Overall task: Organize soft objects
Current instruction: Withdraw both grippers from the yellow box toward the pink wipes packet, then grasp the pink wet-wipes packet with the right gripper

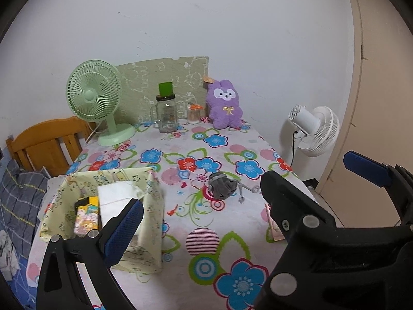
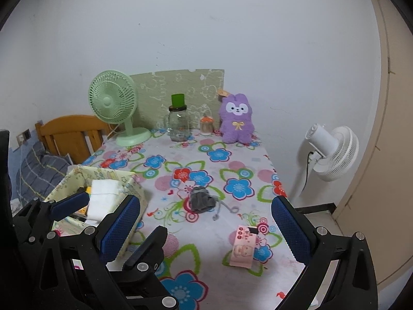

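Note:
A yellow fabric bin [image 1: 152, 222] [image 2: 129, 183] stands at the table's front left and holds a white soft pack [image 1: 116, 196] [image 2: 103, 196] and a small colourful packet [image 1: 86, 219]. A grey drawstring pouch [image 1: 222, 184] [image 2: 201, 199] lies mid-table. A purple plush bunny [image 1: 225, 104] [image 2: 236, 118] sits at the back. A pink tissue packet [image 2: 244, 248] lies front right. My left gripper [image 1: 206, 222] is open and empty, above the table's front. My right gripper [image 2: 206, 227] is open and empty beside it; the left gripper's blue fingers [image 2: 69, 204] show at its left.
The floral tablecloth [image 1: 206, 232] covers the table. At the back stand a green fan [image 1: 94, 98] [image 2: 113, 103], a glass jar [image 1: 166, 113] [image 2: 178, 121] and a toothpick holder [image 2: 206, 126]. A white floor fan [image 2: 333, 152] stands right, a wooden chair [image 1: 46, 144] left.

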`<state>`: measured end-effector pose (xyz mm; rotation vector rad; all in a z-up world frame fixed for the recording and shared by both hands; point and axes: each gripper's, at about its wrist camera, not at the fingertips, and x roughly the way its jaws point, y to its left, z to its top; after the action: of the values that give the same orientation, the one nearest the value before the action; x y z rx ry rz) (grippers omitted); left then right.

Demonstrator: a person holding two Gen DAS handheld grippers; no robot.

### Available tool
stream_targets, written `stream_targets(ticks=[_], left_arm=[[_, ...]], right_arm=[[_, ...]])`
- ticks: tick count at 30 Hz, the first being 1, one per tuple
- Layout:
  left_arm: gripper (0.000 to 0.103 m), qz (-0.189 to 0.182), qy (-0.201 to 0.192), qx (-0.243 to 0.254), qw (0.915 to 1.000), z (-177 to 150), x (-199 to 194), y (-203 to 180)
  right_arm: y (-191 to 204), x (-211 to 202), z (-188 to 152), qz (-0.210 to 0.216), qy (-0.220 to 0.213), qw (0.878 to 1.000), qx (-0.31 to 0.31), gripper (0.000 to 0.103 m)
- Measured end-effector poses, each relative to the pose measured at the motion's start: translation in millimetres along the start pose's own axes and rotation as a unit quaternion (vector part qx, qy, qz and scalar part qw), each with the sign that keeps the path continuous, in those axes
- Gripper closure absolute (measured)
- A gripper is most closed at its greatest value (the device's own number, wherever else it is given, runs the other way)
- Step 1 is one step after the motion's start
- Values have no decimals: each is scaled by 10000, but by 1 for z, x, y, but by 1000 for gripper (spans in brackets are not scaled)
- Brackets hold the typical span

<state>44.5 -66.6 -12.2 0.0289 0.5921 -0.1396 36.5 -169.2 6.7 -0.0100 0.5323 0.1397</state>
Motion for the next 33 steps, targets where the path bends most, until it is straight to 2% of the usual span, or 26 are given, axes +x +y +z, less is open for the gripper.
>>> stream_targets(ticks=[10,21,28,33], left_arm=[[0,-71,295,49,9995,-18,30,-13],[1,-162,773,30,9969,-38,73,-21],[1,-239,1032,-41,9944,-45,97,-23],[2,-244,1215,35,9923,-50,116,-28]], right_arm=[[-13,20,-18,-154,28,9999,-60,0],[-30,60,-44,-112,435,9989,121,0],[-46,85,-57,-406,635,9964,385,5],[-58,104,-67,-461,923,9931,554,7]])
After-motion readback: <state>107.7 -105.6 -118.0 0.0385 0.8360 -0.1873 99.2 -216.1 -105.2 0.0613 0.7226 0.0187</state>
